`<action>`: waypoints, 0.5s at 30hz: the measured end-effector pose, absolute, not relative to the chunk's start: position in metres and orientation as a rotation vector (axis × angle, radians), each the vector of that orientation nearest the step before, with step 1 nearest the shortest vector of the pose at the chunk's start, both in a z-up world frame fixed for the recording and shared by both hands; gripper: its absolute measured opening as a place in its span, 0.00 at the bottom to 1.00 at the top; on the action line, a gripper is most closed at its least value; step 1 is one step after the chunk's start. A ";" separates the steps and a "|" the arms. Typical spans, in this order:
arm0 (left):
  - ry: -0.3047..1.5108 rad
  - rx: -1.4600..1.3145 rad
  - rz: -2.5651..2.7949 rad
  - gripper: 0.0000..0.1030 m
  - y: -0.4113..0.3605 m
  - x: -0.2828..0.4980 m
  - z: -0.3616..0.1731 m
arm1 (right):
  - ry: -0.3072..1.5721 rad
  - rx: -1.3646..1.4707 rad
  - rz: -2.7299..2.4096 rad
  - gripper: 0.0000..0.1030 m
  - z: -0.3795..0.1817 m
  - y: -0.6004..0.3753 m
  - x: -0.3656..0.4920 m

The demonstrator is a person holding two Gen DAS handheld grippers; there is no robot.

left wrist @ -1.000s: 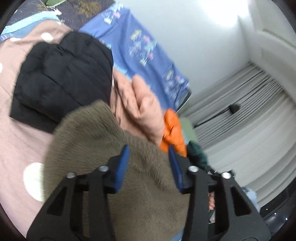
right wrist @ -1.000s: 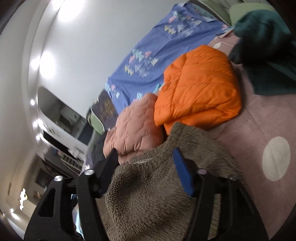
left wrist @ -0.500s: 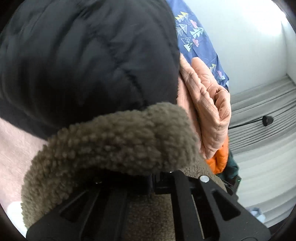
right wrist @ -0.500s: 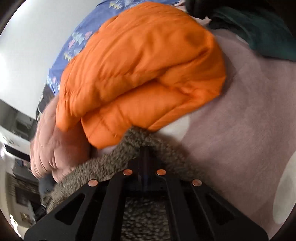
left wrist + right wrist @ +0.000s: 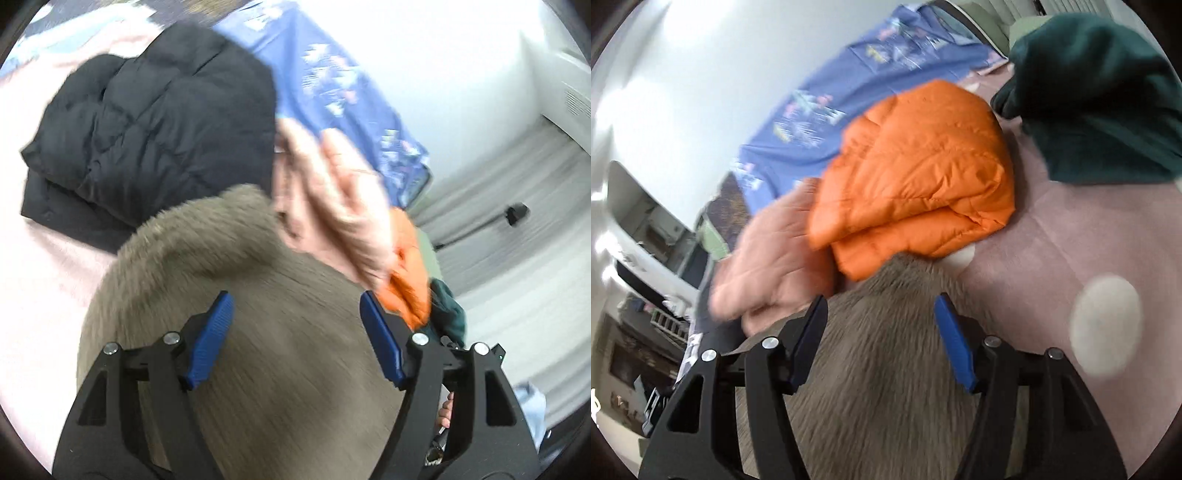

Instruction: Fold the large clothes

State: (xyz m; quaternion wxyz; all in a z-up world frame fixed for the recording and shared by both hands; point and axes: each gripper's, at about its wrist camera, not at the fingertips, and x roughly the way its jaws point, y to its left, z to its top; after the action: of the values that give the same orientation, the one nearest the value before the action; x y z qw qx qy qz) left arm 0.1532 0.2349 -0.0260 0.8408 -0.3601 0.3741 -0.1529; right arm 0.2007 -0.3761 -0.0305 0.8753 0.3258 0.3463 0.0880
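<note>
**Fleece jacket lies loose under both tongs**

The brown fleece jacket (image 5: 280, 332) lies on the pink bed cover (image 5: 1071, 236), its far edge running up to a row of folded clothes: a black puffer jacket (image 5: 155, 122), a peach quilted jacket (image 5: 332, 199), an orange puffer jacket (image 5: 916, 177) and a dark green garment (image 5: 1100, 99). A blue patterned sheet (image 5: 332, 81) lies beyond them.

Handling, as a judgement: the fleece looks thick, soft and limp, with a deep pile. It should be light for its bulk and not slippery, and nothing about it is fragile. It will sag and bunch when lifted, so a good pinch of cloth is wanted, not a bite on the pile alone. The rounded far edge, which looks like a fold, or a corner on each side seems the best place to take hold, one side for each hand, so that the cloth stays level.

The left tongs (image 5: 295, 332) are opening; fleece shows in the gap, but the blue pads (image 5: 212, 336) stand clear of it and grip nothing. The right tongs (image 5: 882, 339) are opening too, over the jacket's other side just short of the orange puffer, with fleece below the gap and nothing pinched. Both pictures are blurred, so whether the tips brush the pile I cannot tell.
</note>
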 end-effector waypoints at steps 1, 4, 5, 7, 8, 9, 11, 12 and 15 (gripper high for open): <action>0.778 -0.749 -0.333 0.69 0.232 0.142 -0.018 | 0.711 0.702 0.191 0.59 -0.027 -0.380 0.185; 0.734 -0.705 -0.369 0.71 0.217 0.109 0.007 | 0.655 0.784 0.212 0.68 -0.020 -0.385 0.130; 0.718 -0.690 -0.396 0.72 0.210 0.098 0.016 | 0.633 0.817 0.226 0.70 -0.022 -0.388 0.107; 0.702 -0.663 -0.435 0.75 0.196 0.086 0.027 | 0.618 0.874 0.228 0.75 -0.027 -0.389 0.080; 0.692 -0.645 -0.465 0.75 0.185 0.078 0.034 | 0.609 0.934 0.235 0.75 -0.036 -0.391 0.062; 0.688 -0.635 -0.482 0.76 0.172 0.077 0.035 | 0.608 0.983 0.236 0.77 -0.041 -0.392 0.054; 0.689 -0.611 -0.524 0.77 0.148 0.071 0.041 | 0.608 1.083 0.240 0.77 -0.059 -0.394 0.034; 0.692 -0.598 -0.538 0.77 0.138 0.071 0.043 | 0.610 1.142 0.239 0.78 -0.071 -0.394 0.024; 0.710 -0.560 -0.568 0.77 0.105 0.075 0.043 | 0.642 1.259 0.244 0.80 -0.100 -0.389 0.007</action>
State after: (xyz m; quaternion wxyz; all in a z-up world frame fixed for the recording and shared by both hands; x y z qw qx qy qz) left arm 0.0751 0.1052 0.0429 0.8608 -0.2668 0.3386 -0.2707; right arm 0.0066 -0.3885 -0.0996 0.7538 0.5768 0.2942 0.1119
